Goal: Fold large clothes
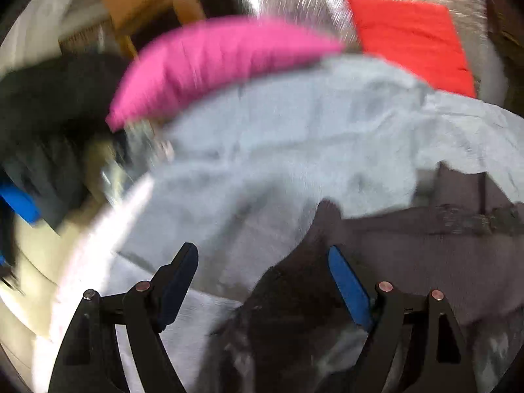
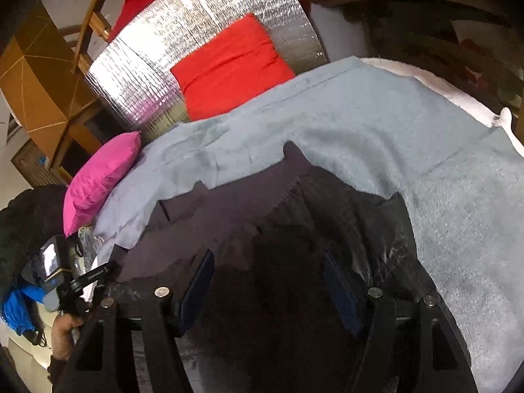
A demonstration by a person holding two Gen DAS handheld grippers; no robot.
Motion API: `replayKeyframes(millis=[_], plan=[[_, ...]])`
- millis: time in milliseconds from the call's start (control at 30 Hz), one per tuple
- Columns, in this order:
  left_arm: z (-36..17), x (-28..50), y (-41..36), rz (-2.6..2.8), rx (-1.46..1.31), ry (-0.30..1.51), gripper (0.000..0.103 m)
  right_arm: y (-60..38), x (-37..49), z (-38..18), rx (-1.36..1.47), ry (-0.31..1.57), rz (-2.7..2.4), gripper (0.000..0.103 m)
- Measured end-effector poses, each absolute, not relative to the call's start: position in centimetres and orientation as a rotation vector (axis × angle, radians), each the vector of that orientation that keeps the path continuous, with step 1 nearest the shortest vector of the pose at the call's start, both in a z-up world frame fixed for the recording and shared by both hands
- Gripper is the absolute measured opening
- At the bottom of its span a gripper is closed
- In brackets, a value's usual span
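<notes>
Dark, brownish-grey cloth, the garment [image 2: 262, 216] to be folded, lies spread on a pale blue-grey blanket [image 2: 376, 124] that covers the bed. In the right wrist view it fills the lower middle, with a seam running across it and a shinier black part nearest the camera. The right gripper [image 2: 268, 281] hangs just over that black part, its two fingers wide apart with nothing between them. In the left wrist view, which is smeared by motion, the garment [image 1: 409, 245] sits at lower right, and the left gripper [image 1: 263, 268] is over its edge where it meets the blanket [image 1: 294, 131]; its blue-padded fingers [image 1: 348, 285] are also spread apart and hold nothing. Beyond the blanket a pink pillow [image 2: 98, 180] lies at the left and a red cushion [image 2: 229, 65] rests against a silver, foil-like panel [image 2: 196, 16]. A white sheet [image 2: 458, 91] shows past the blanket's far right edge. Wooden furniture [image 2: 36, 75] stands at the upper left.
</notes>
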State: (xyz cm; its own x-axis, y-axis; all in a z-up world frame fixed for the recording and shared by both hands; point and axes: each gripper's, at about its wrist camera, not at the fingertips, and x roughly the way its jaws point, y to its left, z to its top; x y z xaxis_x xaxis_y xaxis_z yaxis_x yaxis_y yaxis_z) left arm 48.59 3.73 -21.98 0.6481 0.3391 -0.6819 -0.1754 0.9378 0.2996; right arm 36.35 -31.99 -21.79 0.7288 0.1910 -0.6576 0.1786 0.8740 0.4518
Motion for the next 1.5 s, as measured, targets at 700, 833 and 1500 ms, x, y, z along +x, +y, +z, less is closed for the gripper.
replayKeyframes(millis=[700, 833, 1500], plan=[[-15.5, 35.6, -1.8, 0.127, 0.327, 0.584, 0.083, -30.9, 33.6, -21.3, 0.405, 0.804, 0.03, 0.072], [-15.5, 34.7, -2.3, 0.102, 0.33, 0.588, 0.083, -30.4, 33.1, -21.7, 0.36, 0.829, 0.03, 0.072], [-20.3, 33.6, -2.5, -0.022, 0.283, 0.833, 0.083, -29.4, 30.2, -21.5, 0.277, 0.865, 0.167, 0.072]])
